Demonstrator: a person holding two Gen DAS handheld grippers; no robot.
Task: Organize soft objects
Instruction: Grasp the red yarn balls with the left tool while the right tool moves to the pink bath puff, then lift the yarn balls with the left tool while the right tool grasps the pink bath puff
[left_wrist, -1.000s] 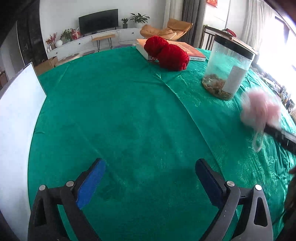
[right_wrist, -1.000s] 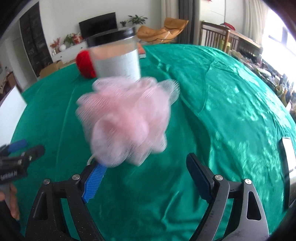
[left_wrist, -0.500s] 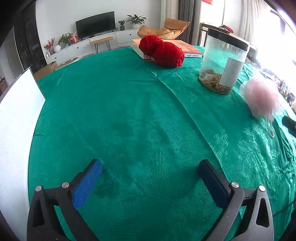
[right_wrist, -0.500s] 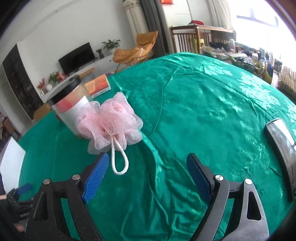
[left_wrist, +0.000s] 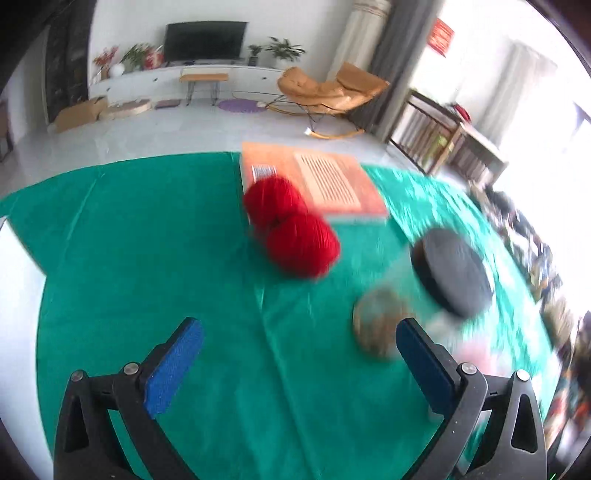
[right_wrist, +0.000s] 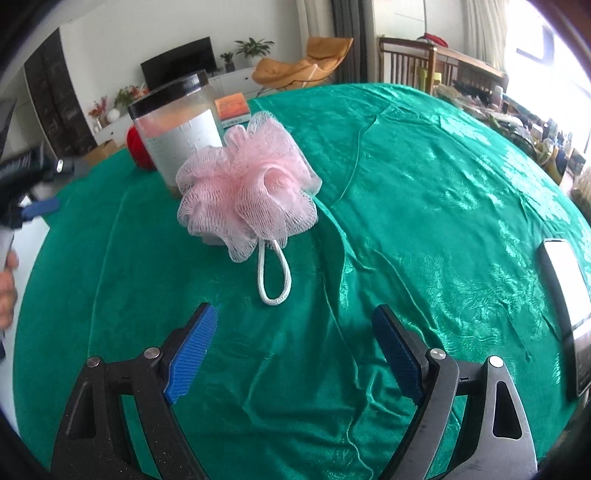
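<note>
A pink mesh bath pouf with a white cord loop lies on the green tablecloth, just ahead of my right gripper, which is open and empty. Two red yarn balls lie touching each other further up the table, one partly on an orange book. My left gripper is open and empty, raised above the cloth, with the yarn ahead of it. The yarn shows partly behind the jar in the right wrist view.
A clear plastic jar with a black lid stands behind the pouf; it also shows blurred in the left wrist view. A phone lies at the right table edge. A white board is at the left.
The pouf left my right gripper and now lies on the cloth; the right gripper has drawn back. My left gripper has risen and moved toward the red yarn.
</note>
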